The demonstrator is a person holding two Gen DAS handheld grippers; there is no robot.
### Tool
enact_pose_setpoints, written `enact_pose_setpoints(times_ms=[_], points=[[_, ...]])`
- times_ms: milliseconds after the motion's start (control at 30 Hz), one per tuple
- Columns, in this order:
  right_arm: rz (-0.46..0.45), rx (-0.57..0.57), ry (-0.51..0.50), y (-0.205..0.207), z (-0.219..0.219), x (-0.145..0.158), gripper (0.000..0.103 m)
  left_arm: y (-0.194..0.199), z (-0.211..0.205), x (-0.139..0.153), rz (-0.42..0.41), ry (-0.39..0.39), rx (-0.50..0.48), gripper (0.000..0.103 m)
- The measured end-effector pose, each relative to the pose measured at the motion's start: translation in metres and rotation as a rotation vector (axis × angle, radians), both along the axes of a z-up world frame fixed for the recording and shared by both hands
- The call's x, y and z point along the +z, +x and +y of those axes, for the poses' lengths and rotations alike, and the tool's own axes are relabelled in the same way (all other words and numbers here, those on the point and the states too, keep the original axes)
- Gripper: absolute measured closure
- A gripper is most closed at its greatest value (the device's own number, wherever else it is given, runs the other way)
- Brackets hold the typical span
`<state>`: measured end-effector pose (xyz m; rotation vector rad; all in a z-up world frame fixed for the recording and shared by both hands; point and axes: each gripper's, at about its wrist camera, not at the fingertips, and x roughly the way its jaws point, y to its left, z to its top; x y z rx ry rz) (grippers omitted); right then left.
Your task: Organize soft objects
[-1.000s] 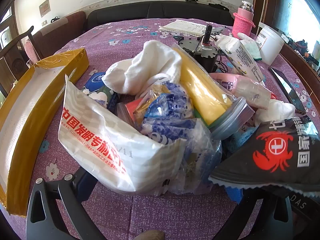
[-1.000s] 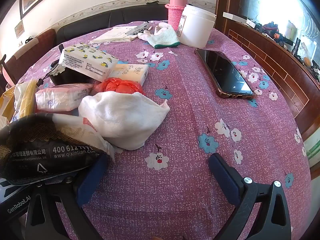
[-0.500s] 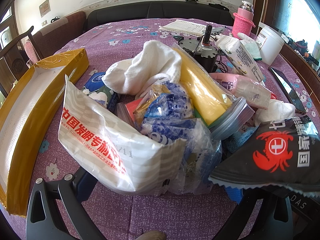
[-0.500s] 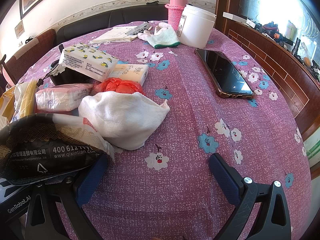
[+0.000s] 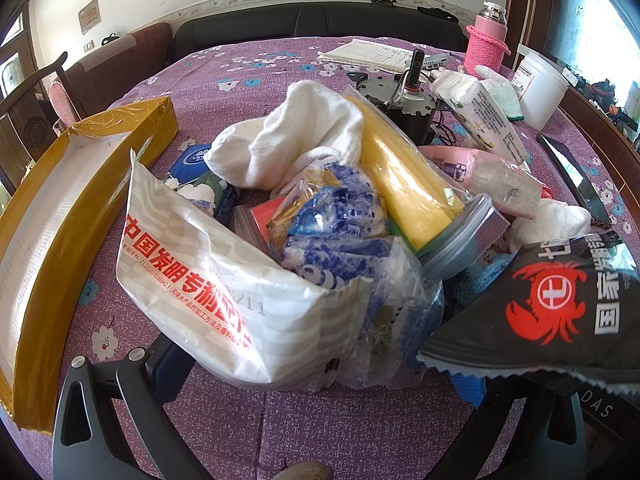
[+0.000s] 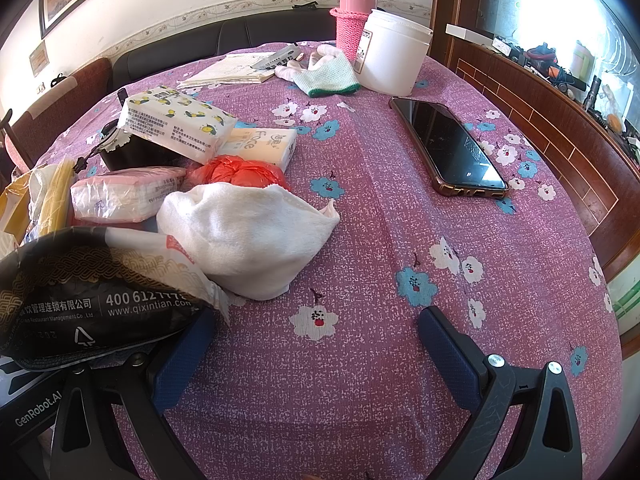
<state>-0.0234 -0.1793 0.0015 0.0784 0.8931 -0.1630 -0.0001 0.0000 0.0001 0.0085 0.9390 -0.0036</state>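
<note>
A heap of soft things fills the left wrist view: a white packet with red print [image 5: 200, 280], a white towel [image 5: 292, 136], yellow cloths in a zip bag [image 5: 404, 184], blue-and-white sachets [image 5: 336, 220] and a black crab-print bag [image 5: 552, 312]. My left gripper [image 5: 320, 380] is open just short of the white packet, its right finger hidden under the black bag. In the right wrist view a second white towel [image 6: 248, 240] lies ahead and to the left, with a red plastic bag [image 6: 236, 172] and a pink tissue pack [image 6: 124, 196] behind it. My right gripper [image 6: 316, 356] stands open over bare cloth, the black bag [image 6: 92, 292] draped over its left finger.
A long yellow cardboard tray [image 5: 60, 208] lies at the left. A phone [image 6: 448, 152], a white jar [image 6: 392, 56], a pink flask [image 6: 354, 20], a knitted glove [image 6: 328, 76], papers [image 6: 232, 72], tissue packs [image 6: 176, 124] and a black motor [image 5: 408, 104] are on the purple flowered tablecloth [image 6: 400, 240].
</note>
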Motion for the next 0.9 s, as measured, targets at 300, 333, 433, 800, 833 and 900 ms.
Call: enact_pose_setpoints(times_ms=[300,333,433,800,833,900], points=[[0.000,0.000,0.000,0.0000,-0.0001,0.0000,0.001,0.0000,0.0000,0.0000,0.000,0.000,0.000,0.000],[0.000,0.000,0.000,0.0000,-0.0001,0.0000,0.001,0.0000,0.0000,0.0000,0.000,0.000,0.000,0.000],[0.000,0.000,0.000,0.0000,-0.0001,0.0000,0.001,0.0000,0.0000,0.0000,0.000,0.000,0.000,0.000],[0.000,0.000,0.000,0.0000,-0.0001,0.0000,0.001,0.0000,0.0001,0.0000,0.000,-0.001,0.001,0.000],[0.000,0.000,0.000,0.0000,-0.0001,0.0000,0.001,0.0000,0.0001,0.0000,0.001,-0.001,0.002,0.000],[0.000,0.000,0.001,-0.0001,-0.0001,0.0000,0.001,0.0003,-0.0004,0.0003,0.008,0.000,0.007,0.000]])
